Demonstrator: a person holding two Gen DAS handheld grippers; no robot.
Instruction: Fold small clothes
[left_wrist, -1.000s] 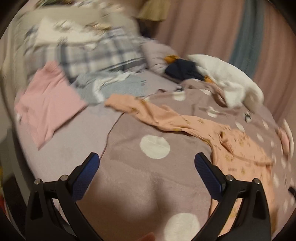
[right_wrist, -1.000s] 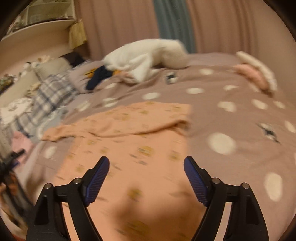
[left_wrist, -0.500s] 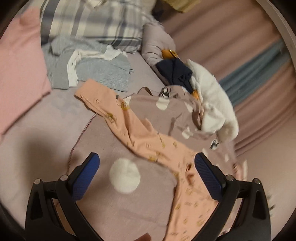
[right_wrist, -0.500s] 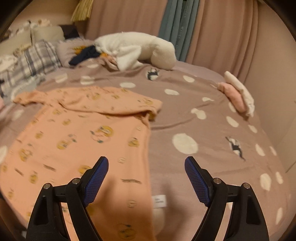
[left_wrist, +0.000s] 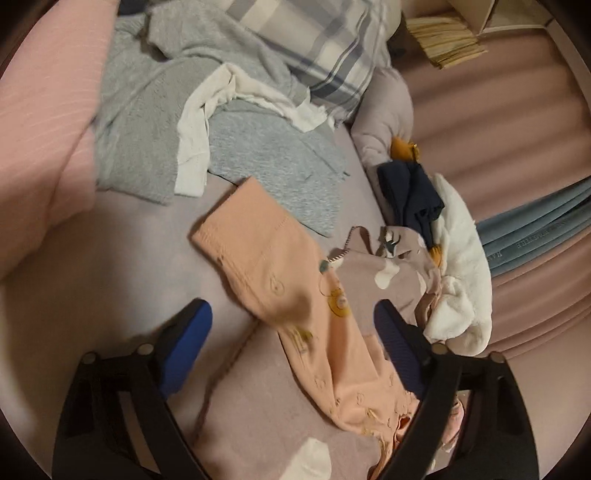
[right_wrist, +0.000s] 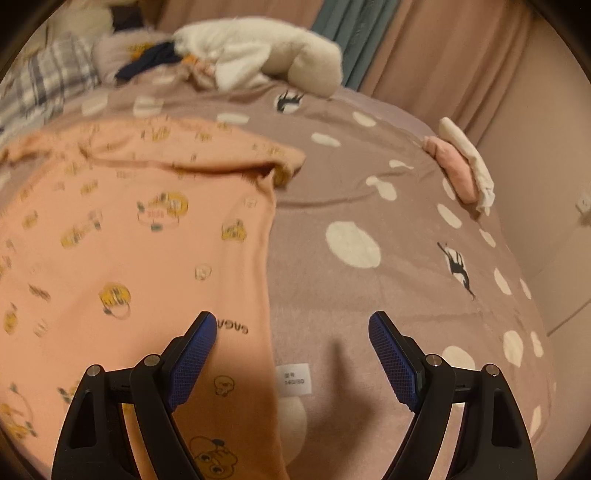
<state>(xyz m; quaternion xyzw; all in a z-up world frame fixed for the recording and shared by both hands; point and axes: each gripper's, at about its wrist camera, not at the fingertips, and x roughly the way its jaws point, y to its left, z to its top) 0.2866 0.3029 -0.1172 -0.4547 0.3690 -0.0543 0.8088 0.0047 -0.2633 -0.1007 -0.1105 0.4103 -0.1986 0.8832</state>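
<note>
A peach long-sleeved shirt with yellow cartoon prints (right_wrist: 122, 236) lies spread on the dotted mauve blanket (right_wrist: 388, 295). Its far sleeve is folded across the top. In the left wrist view its other sleeve (left_wrist: 266, 258) stretches out, cuff pointing away. My left gripper (left_wrist: 293, 332) is open and empty, hovering just above that sleeve. My right gripper (right_wrist: 291, 343) is open and empty over the shirt's right side edge, near a small white label (right_wrist: 293, 380).
Grey and white clothes (left_wrist: 221, 122), a pink garment (left_wrist: 40, 110) and a plaid pillow (left_wrist: 317, 48) lie beyond the sleeve. A white fluffy blanket (right_wrist: 266, 55) and a dark garment (left_wrist: 413, 195) sit by the curtains. Folded pink and white pieces (right_wrist: 461, 170) rest at the right bed edge.
Both grippers have moved down and closer to the shirt. The left one has closed in on the outstretched sleeve; the right one has come nearer the shirt's side edge. Both stay open.
</note>
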